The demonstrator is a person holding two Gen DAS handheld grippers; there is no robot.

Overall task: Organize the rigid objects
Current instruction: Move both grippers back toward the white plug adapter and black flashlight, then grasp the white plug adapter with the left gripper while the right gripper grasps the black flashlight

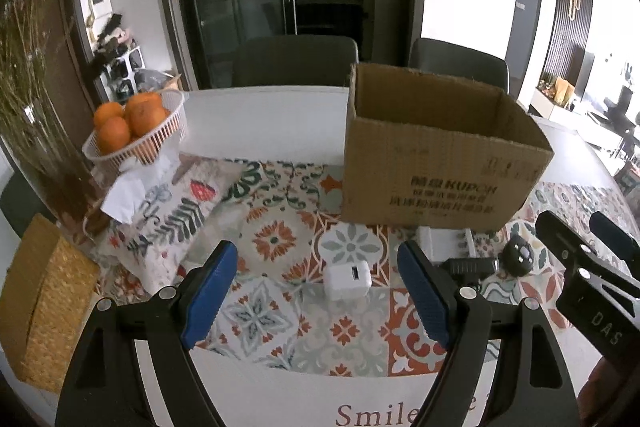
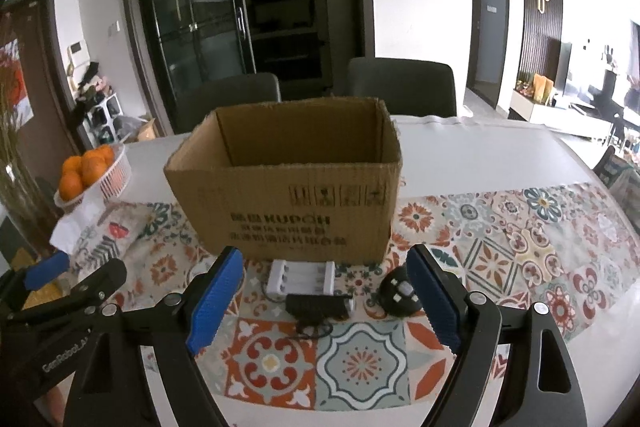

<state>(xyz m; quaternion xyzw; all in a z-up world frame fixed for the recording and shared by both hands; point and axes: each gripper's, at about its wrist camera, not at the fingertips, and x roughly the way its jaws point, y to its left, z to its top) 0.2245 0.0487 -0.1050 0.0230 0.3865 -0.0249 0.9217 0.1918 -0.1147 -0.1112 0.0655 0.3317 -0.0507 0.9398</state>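
Observation:
An open cardboard box [image 1: 436,163] stands on the patterned tablecloth; it also shows in the right wrist view [image 2: 288,187]. A white cube charger [image 1: 347,281] lies between my left gripper's open fingers, a little ahead of the left gripper [image 1: 320,291]. In front of the box lie a white battery charger [image 2: 301,277], a black adapter [image 2: 316,305] and a round black remote [image 2: 400,293]. My right gripper [image 2: 324,297] is open and empty, its jaws either side of the adapter. The right gripper also shows in the left wrist view [image 1: 592,247].
A white basket of oranges [image 1: 136,131] sits on a tissue box at the left. A vase of dried flowers [image 1: 36,131] and a woven yellow box [image 1: 44,303] stand at the far left. Two dark chairs [image 2: 400,87] stand behind the table.

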